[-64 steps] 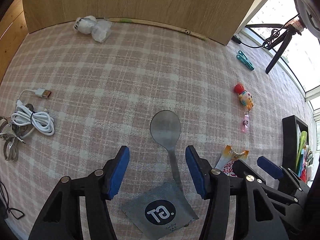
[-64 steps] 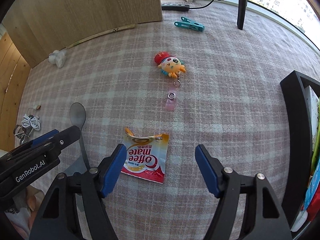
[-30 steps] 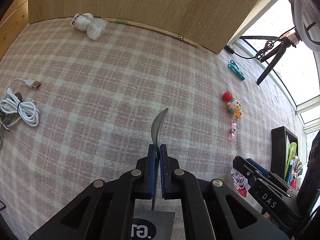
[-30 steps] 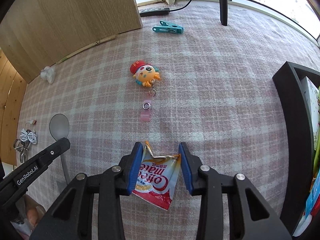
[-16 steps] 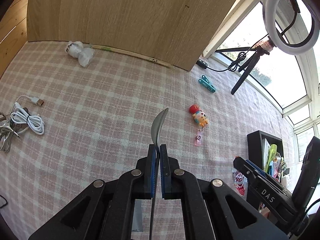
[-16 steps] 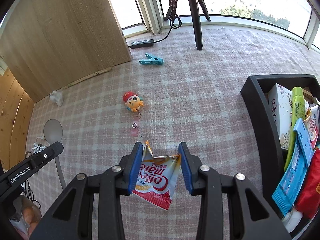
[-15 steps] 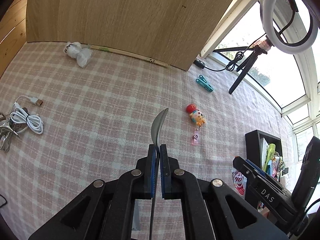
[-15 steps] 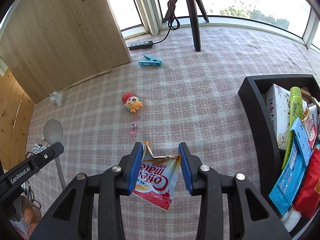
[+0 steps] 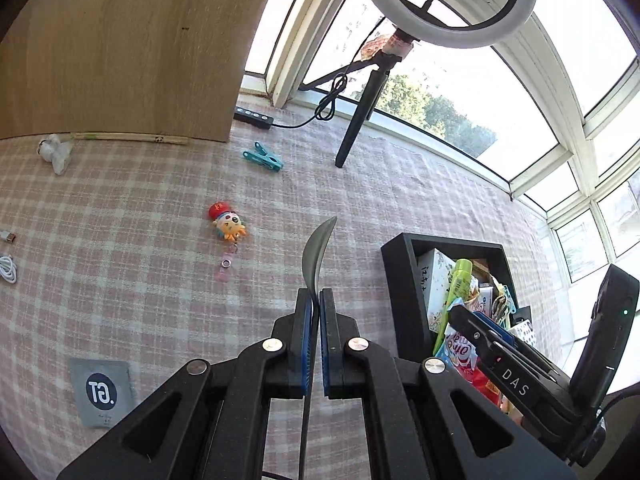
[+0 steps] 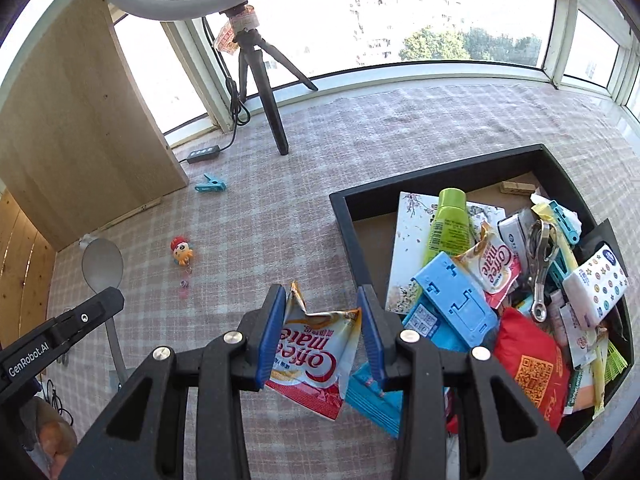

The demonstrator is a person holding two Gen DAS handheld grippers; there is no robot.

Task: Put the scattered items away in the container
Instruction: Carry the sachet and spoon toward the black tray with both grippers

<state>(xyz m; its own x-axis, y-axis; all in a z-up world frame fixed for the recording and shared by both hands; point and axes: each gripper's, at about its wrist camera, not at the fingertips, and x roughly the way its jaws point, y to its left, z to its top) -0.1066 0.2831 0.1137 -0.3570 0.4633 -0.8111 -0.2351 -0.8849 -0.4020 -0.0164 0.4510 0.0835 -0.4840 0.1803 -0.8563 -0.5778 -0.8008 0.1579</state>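
Note:
My left gripper [image 9: 315,300] is shut on a metal spoon [image 9: 316,250], held edge-on above the checked cloth, left of the black container [image 9: 400,256]. The spoon also shows in the right wrist view [image 10: 102,266]. My right gripper [image 10: 324,328] is shut on a red and white Coffee mate sachet [image 10: 316,354], held in the air by the container's near left corner [image 10: 348,224]. The container is full of packets, a green tube [image 10: 450,220] and a blue plastic piece [image 10: 456,296].
A cartoon doll keychain [image 9: 226,226], a teal clothes peg [image 9: 262,158], a grey GT sachet [image 9: 102,390], a wrapped white item [image 9: 54,152], chopsticks [image 9: 128,136] and a white USB cable [image 9: 8,268] lie on the cloth. A ring-light tripod [image 10: 264,80] stands at the back.
Both grippers have lifted and swung right toward the black container, each holding its item. The container fills more of both views now.

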